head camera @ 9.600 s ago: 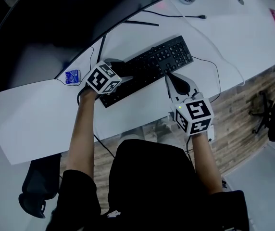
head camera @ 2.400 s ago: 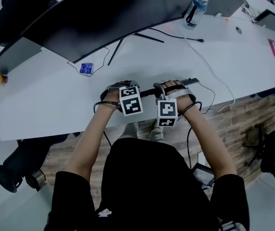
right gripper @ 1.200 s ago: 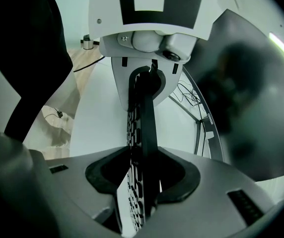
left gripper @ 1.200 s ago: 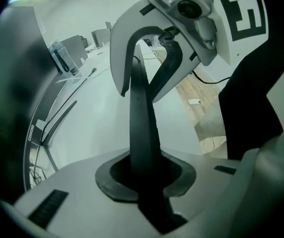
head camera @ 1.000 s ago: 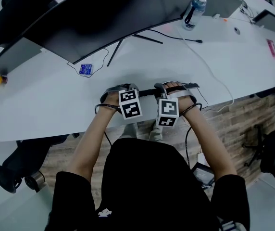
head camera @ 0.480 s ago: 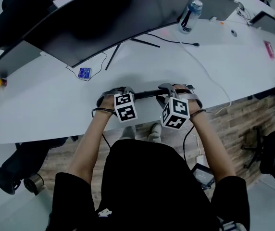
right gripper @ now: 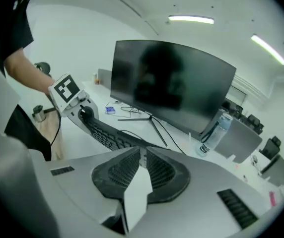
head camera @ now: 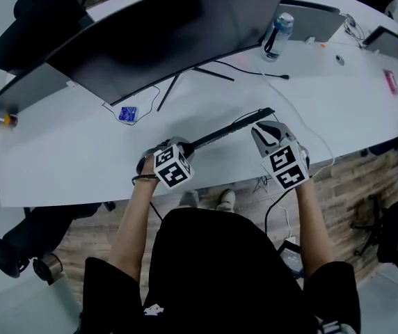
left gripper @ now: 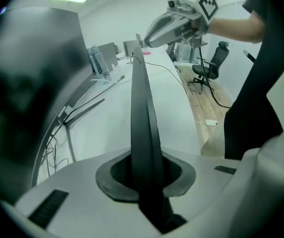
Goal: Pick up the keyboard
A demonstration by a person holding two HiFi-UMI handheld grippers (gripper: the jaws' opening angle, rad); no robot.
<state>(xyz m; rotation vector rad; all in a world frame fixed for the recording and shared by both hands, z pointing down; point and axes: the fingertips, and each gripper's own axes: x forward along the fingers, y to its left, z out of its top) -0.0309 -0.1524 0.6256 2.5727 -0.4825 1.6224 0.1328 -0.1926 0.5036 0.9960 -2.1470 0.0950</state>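
gripping opposite ends, left gripper (head camera: pixel 178 145) and right gripper (head camera: pixel 262 126) hold keyboard (head camera: pixel 224 131) edge-up, crosswise.

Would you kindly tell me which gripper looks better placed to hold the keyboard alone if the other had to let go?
Probably the left. The keyboard sits deep between the jaws of the left gripper, while the right gripper pinches only its far end at the jaw tips.

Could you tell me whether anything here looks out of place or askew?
Yes. The keyboard is not lying flat: it is turned up on edge, slanted above the white desk, with one end clamped in the left gripper. Nothing looks spilled or damaged.
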